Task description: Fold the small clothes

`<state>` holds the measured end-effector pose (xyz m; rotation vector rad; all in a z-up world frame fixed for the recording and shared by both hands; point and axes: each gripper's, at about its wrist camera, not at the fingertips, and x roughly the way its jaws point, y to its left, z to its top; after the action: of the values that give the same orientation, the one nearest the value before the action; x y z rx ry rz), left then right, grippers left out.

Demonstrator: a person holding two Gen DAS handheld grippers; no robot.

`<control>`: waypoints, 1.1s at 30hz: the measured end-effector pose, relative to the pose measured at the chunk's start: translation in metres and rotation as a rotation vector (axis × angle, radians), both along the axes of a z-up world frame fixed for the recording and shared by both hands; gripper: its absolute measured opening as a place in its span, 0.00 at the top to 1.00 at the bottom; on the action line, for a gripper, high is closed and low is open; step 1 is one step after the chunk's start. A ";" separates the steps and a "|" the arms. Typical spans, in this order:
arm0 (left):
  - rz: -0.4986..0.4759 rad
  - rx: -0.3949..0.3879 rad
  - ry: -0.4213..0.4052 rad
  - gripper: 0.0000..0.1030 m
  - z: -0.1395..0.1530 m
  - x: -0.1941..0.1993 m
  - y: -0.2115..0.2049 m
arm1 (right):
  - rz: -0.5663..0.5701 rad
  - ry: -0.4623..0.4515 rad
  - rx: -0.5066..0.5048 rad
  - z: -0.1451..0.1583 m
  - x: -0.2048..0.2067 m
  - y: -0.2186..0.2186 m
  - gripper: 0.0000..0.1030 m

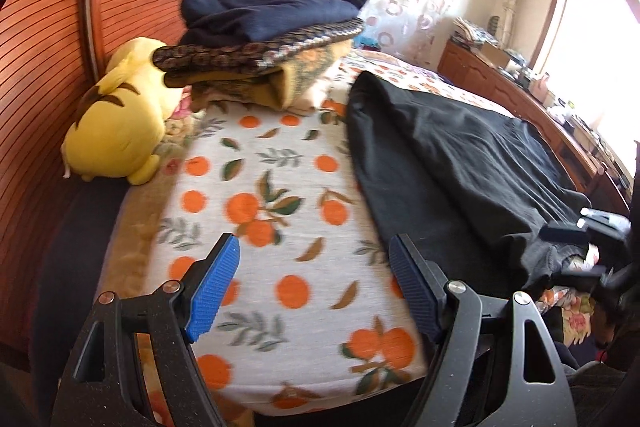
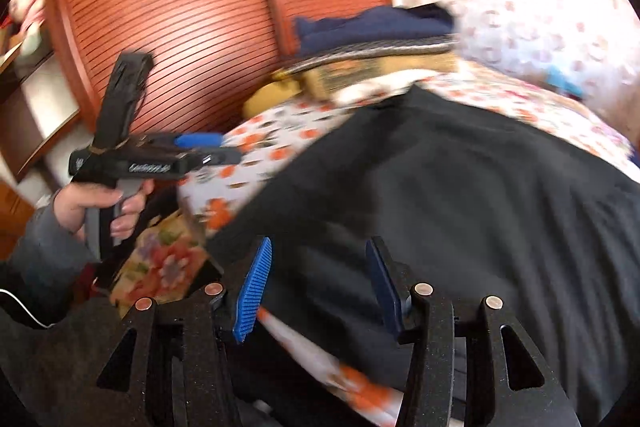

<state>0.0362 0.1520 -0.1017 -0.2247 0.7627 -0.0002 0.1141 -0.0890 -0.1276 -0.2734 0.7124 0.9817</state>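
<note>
1. Left wrist view: your left gripper (image 1: 314, 277) stands wide open with nothing between its blue pads (image 1: 212, 295). It hangs over bare bedsheet (image 1: 256, 187), printed with oranges and leaves.

2. Left wrist view: the black garment (image 1: 452, 163) lies spread flat on the bedsheet, to the right of the left gripper. Its near left edge passes just beside the right-hand finger; contact cannot be confirmed.

3. Left wrist view: a stack of folded clothes (image 1: 264, 39) sits at the far end of the bed, a dark navy piece on top. A yellow plush toy (image 1: 120, 119) lies to its left, against the slatted wooden door (image 1: 52, 39). Your right gripper (image 1: 592, 247) shows at the right edge, blurred, at the near corner of the black garment.

4. Right wrist view: your right gripper (image 2: 320, 283) is partly open and holds nothing. The picture is motion-blurred. The black garment (image 2: 460, 187) lies directly beneath and ahead of the fingers, filling the gap between them. The pads do not press on it.

5. Right wrist view: your left hand (image 2: 100, 207) holds the left gripper (image 2: 200, 151) by its handle at the left, over the bedsheet beside the garment's left edge.
</note>
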 end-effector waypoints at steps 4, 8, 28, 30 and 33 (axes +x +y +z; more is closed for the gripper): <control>0.038 -0.001 -0.003 0.24 0.000 -0.009 0.018 | 0.096 0.017 -0.041 -0.022 0.001 0.040 0.50; 0.064 -0.001 -0.002 0.24 -0.001 -0.013 0.033 | 0.167 0.022 -0.085 -0.042 0.005 0.069 0.50; -0.041 0.039 -0.021 0.24 0.017 0.048 0.009 | 0.129 -0.059 0.006 -0.019 -0.015 0.033 0.98; -0.077 0.039 -0.017 0.24 0.021 0.071 -0.001 | 0.092 -0.068 0.034 -0.011 -0.013 0.019 0.98; -0.133 0.037 -0.011 0.24 0.026 0.112 -0.020 | 0.047 -0.076 0.057 -0.005 -0.010 0.002 0.98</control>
<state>0.1481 0.1318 -0.0753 -0.1387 0.7646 -0.1133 0.1045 -0.0867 -0.1329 -0.2771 0.6097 1.0289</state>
